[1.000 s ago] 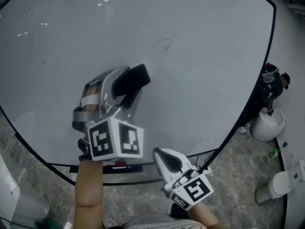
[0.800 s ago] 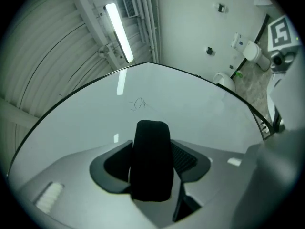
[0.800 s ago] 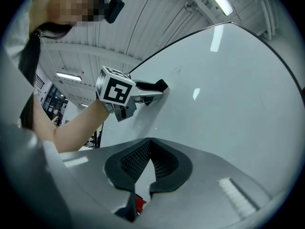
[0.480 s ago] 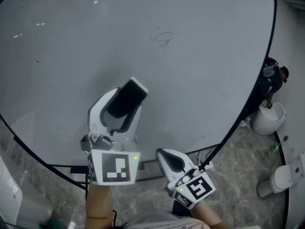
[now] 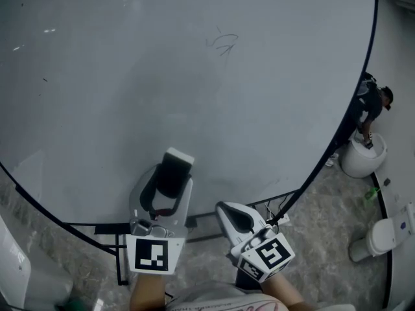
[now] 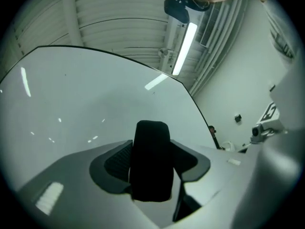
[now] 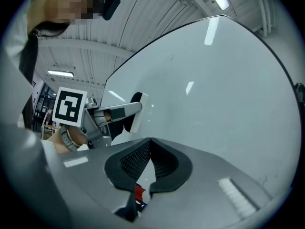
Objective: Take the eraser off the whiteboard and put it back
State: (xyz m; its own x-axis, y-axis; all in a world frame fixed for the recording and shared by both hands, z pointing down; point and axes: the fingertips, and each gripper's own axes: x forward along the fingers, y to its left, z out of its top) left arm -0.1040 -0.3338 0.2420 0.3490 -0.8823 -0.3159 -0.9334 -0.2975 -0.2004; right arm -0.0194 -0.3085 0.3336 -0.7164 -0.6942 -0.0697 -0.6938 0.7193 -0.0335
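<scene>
- Eraser (image 5: pixel 175 168) sits clamped between your left tongs (image 5: pixel 171 190); the pads press on its two narrow sides, and they stand wide because the block is wide.
- Its long axis runs along the line the left tongs point, and its far end sticks out past the tips toward the whiteboard (image 5: pixel 194 76).
- From your head view that far end lies over the board's lower part, just above the bottom edge; whether it already touches the surface I cannot tell.
- From the right gripper view the block stands on end beside the board, dark face away from it and pale face seemingly toward it, though this is hard to be sure of.
- Your right tongs (image 7: pixel 149 151) are closed on nothing and hang low, to the right of the left ones and further from the eraser.
- The put-back looks like the left hand's job: the board lies straight ahead of the eraser, so you would likely push forward along that long axis, then tip a broad face flat against the board.
</scene>
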